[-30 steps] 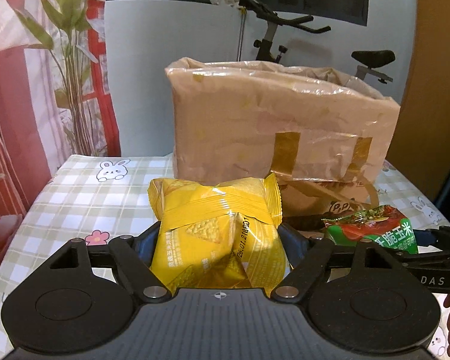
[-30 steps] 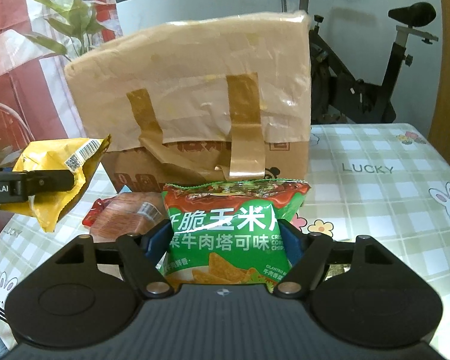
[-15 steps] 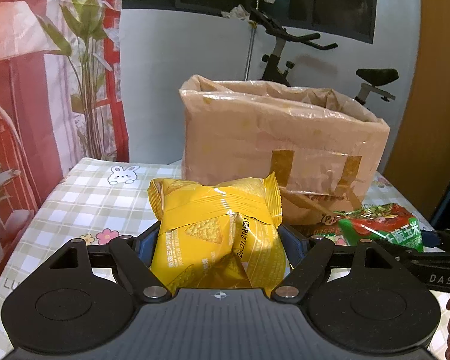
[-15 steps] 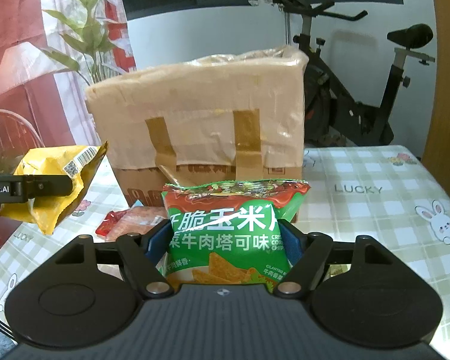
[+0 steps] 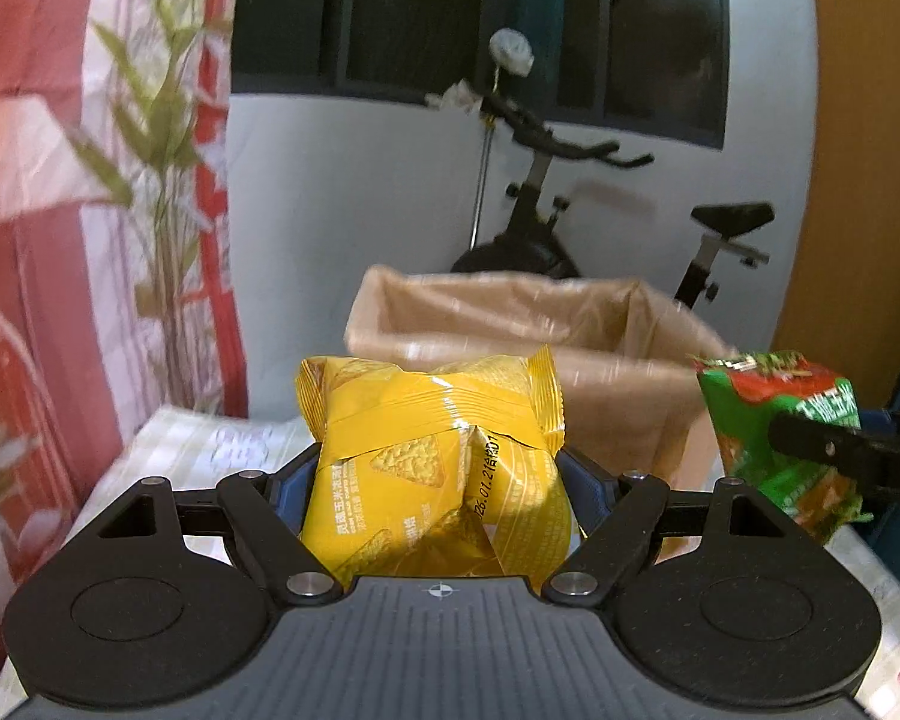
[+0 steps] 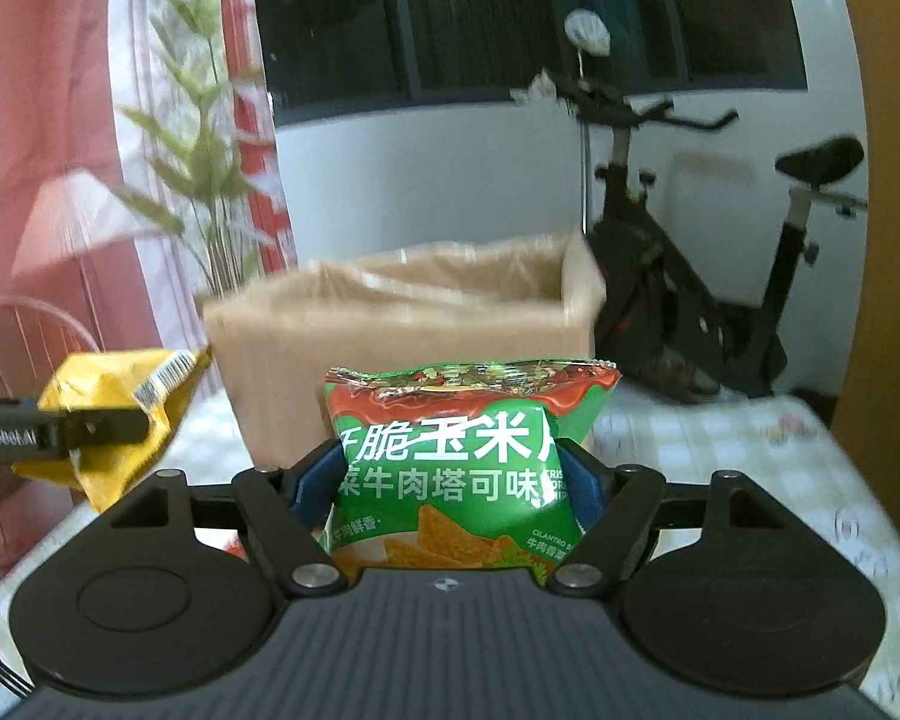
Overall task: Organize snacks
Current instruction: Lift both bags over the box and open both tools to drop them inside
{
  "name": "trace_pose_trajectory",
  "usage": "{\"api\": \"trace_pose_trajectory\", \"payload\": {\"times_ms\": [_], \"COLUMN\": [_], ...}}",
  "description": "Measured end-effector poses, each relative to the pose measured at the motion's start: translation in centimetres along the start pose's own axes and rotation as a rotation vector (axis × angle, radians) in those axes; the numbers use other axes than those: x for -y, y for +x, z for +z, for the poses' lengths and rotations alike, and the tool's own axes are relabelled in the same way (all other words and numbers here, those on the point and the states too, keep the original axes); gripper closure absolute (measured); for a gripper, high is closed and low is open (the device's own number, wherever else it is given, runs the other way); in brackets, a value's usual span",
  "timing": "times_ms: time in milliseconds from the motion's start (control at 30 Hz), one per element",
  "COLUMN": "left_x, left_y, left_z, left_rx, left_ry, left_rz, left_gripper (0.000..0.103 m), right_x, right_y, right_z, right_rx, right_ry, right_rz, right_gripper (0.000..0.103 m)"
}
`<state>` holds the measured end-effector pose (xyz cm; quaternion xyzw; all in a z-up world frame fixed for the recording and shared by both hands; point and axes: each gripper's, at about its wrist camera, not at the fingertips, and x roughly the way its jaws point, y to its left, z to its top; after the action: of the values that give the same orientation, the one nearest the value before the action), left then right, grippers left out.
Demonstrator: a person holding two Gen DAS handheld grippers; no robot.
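Observation:
My left gripper (image 5: 438, 480) is shut on a puffy yellow chip bag (image 5: 432, 450), held up in the air in front of an open brown cardboard box (image 5: 510, 324) lined with plastic. My right gripper (image 6: 453, 474) is shut on a green and red chip bag (image 6: 468, 450), also lifted, with the same box (image 6: 402, 312) behind it. From the left wrist view the green bag (image 5: 780, 420) hangs at the right in the other gripper; from the right wrist view the yellow bag (image 6: 114, 414) hangs at the left. The box's open top shows from both sides; its inside bottom is hidden.
The box stands on a table with a checked cloth (image 6: 750, 450). An exercise bike (image 6: 690, 312) stands behind the table by the white wall. A red and white curtain with a tall plant (image 5: 162, 180) fills the left. A bit of red wrapper (image 6: 234, 552) peeks out under my right gripper.
Both grippers have risen with their bags. The box has sunk in both views, so its open top and lining now show instead of only its taped front.

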<state>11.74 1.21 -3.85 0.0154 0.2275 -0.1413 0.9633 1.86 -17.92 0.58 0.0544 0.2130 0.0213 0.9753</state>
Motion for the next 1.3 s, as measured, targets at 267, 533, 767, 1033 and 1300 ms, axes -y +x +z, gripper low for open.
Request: {"api": "trace_pose_trajectory", "payload": {"times_ms": [267, 533, 767, 1033, 1300], "left_x": [1.0, 1.5, 1.7, 0.9, 0.1], "left_y": [4.2, 10.2, 14.4, 16.4, 15.9], "left_z": [5.4, 8.8, 9.3, 8.5, 7.9], "left_rx": [0.064, 0.062, 0.006, -0.047, -0.07], "left_ry": [0.027, 0.043, 0.06, 0.053, 0.021], "left_rz": [-0.021, 0.004, -0.004, -0.031, -0.008], "left_gripper": [0.02, 0.02, 0.018, 0.013, 0.013], "right_x": [0.4, 1.8, 3.3, 3.7, 3.6], "right_y": [2.3, 10.5, 15.8, 17.9, 18.1], "right_z": [6.9, 11.1, 11.9, 10.9, 10.5], "right_rx": [0.125, 0.128, 0.061, 0.002, -0.029], "right_ry": [-0.087, -0.108, -0.043, -0.033, -0.047], "right_rz": [0.031, 0.013, 0.043, 0.066, 0.072], "right_gripper": [0.027, 0.027, 0.027, 0.023, 0.019]}}
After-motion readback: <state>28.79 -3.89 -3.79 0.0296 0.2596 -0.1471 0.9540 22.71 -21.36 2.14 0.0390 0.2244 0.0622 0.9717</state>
